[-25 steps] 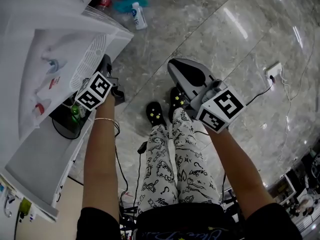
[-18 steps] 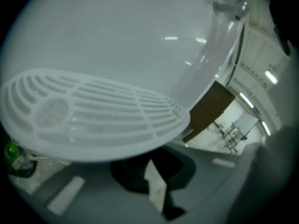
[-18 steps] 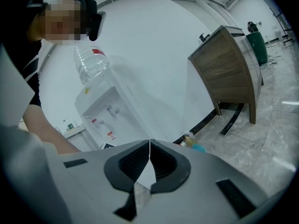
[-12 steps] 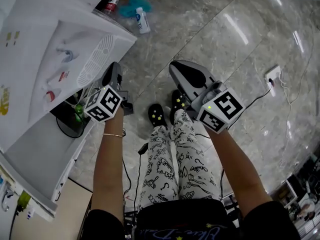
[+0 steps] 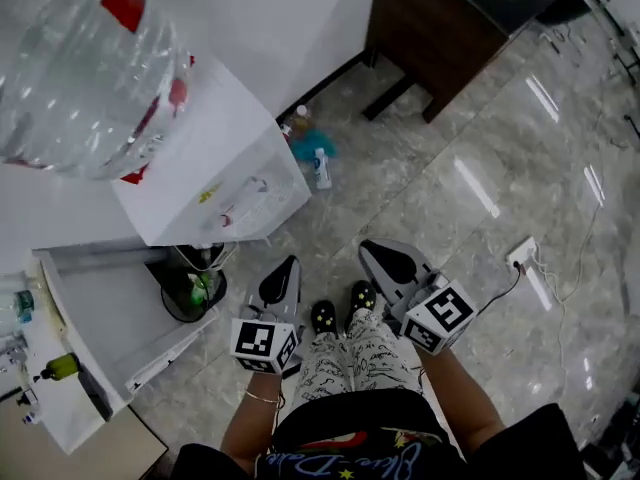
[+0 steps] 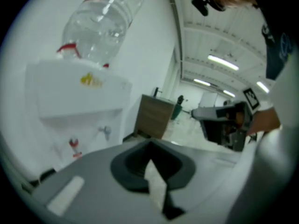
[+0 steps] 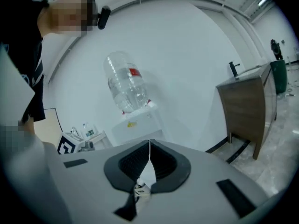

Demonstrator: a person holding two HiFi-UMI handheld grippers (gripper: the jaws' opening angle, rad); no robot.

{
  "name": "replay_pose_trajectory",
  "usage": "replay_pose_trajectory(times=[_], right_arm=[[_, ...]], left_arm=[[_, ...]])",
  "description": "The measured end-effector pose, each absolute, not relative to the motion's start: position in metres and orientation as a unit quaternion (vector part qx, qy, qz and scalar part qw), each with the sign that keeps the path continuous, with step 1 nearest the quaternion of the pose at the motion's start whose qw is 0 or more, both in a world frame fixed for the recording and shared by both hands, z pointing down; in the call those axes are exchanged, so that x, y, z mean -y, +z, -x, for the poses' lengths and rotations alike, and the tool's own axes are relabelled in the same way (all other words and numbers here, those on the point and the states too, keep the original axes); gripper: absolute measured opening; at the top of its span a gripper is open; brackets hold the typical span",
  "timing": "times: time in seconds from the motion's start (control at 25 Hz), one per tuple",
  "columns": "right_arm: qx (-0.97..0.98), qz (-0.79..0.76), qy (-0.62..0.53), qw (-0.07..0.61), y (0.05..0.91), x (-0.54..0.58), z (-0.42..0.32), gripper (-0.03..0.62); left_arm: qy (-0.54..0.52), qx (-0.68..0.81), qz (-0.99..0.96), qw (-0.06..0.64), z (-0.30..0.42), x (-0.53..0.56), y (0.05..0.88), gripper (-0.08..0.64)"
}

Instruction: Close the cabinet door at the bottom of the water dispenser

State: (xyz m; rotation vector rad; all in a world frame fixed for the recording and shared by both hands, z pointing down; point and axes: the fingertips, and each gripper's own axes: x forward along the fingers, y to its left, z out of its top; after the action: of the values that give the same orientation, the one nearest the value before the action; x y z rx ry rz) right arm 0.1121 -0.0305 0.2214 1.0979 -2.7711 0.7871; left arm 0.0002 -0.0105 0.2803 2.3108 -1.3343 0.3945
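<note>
The white water dispenser (image 5: 215, 163) stands at the upper left with a clear bottle (image 5: 85, 63) on top. Its bottom cabinet door (image 5: 100, 318) hangs open toward me, showing a dark round object (image 5: 190, 293) inside. My left gripper (image 5: 285, 270) is shut and empty, pointing up just right of the open cabinet and not touching the door. My right gripper (image 5: 377, 255) is also shut and empty, held above the floor further right. The left gripper view shows the dispenser (image 6: 79, 92) beyond the closed left gripper (image 6: 150, 148). In the right gripper view it (image 7: 135, 125) stands past the closed right gripper (image 7: 149, 146).
A brown wooden cabinet (image 5: 440, 28) stands at the back. Small bottles and a teal cloth (image 5: 310, 153) lie on the floor by the dispenser. A wall socket with a cable (image 5: 520, 258) lies on the marble floor at right. A shelf with bottles (image 5: 40, 368) is at far left.
The view has pulled back and up, so the whole dispenser and bottle now show. Both grippers have drawn away from the dispenser and sit lower in the picture. The door stays open.
</note>
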Motion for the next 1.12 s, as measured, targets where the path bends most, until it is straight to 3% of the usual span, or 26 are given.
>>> replay_pose_trajectory(times=[0.2, 0.4, 1.12], right_arm=[[0.926, -0.314, 0.209, 0.014, 0.135, 0.020, -0.099, 0.017], [0.942, -0.274, 0.192, -0.017, 0.085, 0.006, -0.079, 0.017], [0.955, -0.242, 0.170, 0.006, 0.079, -0.014, -0.080, 0.015]], left_arm=[[0.063, 0.499, -0.849, 0.161, 0.020, -0.001, 0.159, -0.005], [0.046, 0.522, -0.845, 0.104, 0.035, -0.007, 0.104, -0.003], [-0.004, 0.566, -0.807, 0.168, 0.055, -0.032, 0.100, -0.003]])
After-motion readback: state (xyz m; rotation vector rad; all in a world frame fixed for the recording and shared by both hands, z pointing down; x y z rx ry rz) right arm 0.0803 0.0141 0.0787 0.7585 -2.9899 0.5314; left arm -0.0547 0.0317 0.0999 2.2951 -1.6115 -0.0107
